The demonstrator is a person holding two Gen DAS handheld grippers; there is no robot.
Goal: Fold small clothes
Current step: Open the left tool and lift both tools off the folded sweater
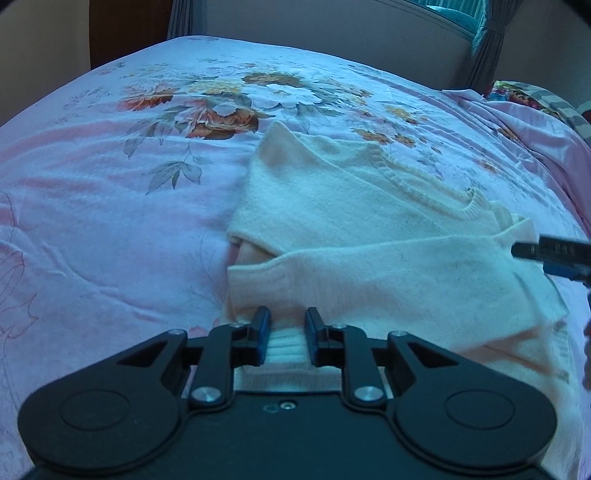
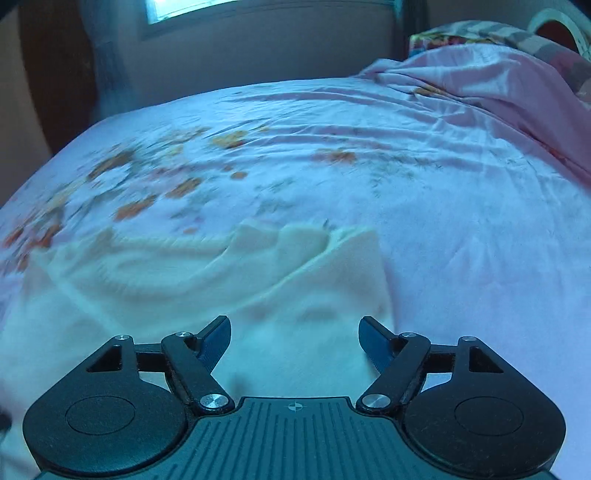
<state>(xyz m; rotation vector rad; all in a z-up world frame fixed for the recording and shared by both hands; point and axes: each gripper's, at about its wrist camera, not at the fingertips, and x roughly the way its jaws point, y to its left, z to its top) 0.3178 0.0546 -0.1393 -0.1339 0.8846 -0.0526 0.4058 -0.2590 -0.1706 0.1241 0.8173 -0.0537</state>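
Note:
A cream knitted sweater lies partly folded on the floral bedsheet, with a sleeve laid across its body. My left gripper is closed on the sweater's ribbed hem at its near edge. In the right wrist view the sweater fills the lower left, blurred by motion. My right gripper is wide open just above the sweater's near right part, holding nothing. Its fingertip shows at the right edge of the left wrist view.
A bunched pink cover and patterned bedding are piled at the far right of the bed. A wall and curtain stand behind the bed. A window is in the back wall.

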